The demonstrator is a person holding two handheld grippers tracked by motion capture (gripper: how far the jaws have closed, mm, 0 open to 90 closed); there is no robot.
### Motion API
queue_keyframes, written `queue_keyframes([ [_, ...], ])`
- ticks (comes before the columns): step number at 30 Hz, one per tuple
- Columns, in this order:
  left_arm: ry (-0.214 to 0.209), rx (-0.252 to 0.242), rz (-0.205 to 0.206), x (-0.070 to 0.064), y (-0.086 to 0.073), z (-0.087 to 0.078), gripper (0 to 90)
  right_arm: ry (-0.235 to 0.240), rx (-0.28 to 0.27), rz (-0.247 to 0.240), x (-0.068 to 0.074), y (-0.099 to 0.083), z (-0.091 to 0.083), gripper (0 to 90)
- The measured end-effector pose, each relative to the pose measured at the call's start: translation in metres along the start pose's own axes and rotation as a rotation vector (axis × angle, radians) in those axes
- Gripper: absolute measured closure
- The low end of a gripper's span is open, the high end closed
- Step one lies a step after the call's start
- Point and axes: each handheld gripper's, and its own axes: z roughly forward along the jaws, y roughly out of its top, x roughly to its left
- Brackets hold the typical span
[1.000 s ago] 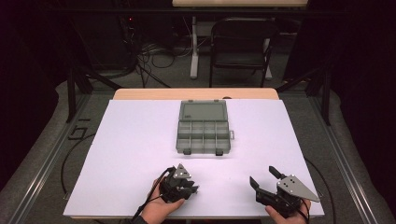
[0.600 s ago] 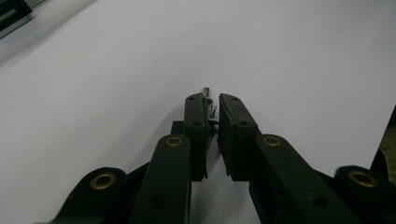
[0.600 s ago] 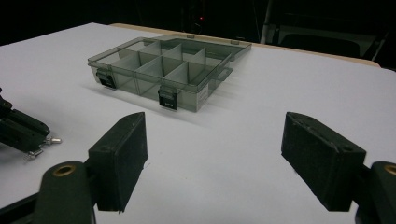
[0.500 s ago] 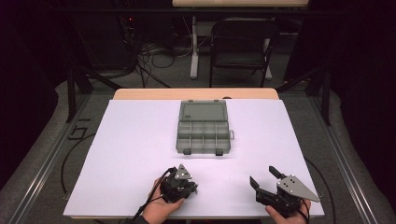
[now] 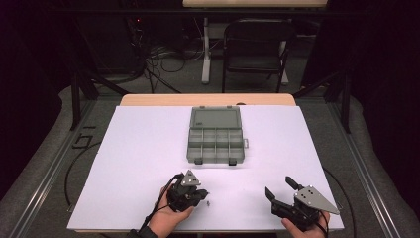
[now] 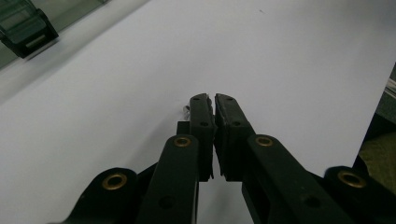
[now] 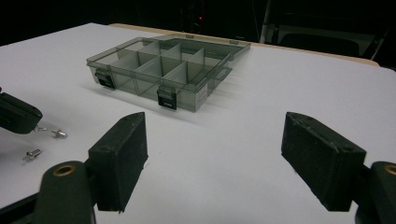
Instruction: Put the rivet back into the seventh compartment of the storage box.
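Note:
A smoky clear compartment box lies open in the middle of the white table, its dividers bare. My left gripper rests near the front edge with its jaws shut; a tiny screw peeks out beside its left jaw tip. Three small metal screws lie loose on the table by the left gripper's tip, seen as specks from above. My right gripper sits at the front right, jaws wide open and facing the box, nothing between them.
The white table top spreads around the box. A latch of the box shows at the top left of the left gripper view. Beyond the table's far edge stand a black chair and floor cables.

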Motion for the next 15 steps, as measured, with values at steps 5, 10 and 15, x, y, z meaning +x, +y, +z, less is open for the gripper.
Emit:
queue_keyframes([
  [5, 0.0, -0.018, 0.001, 0.0, 0.004, -0.005, 86.2, 0.001, -0.006, 0.004, 0.0, 0.0, 0.001, 22.4],
  [10, -0.001, -0.036, 0.001, 0.002, 0.009, -0.011, 86.2, 0.003, -0.006, 0.005, -0.001, 0.0, 0.0, 22.4],
  [15, 0.005, -0.049, -0.003, 0.004, 0.015, -0.014, 86.2, 0.003, -0.006, 0.006, -0.001, 0.0, 0.0, 22.4],
])
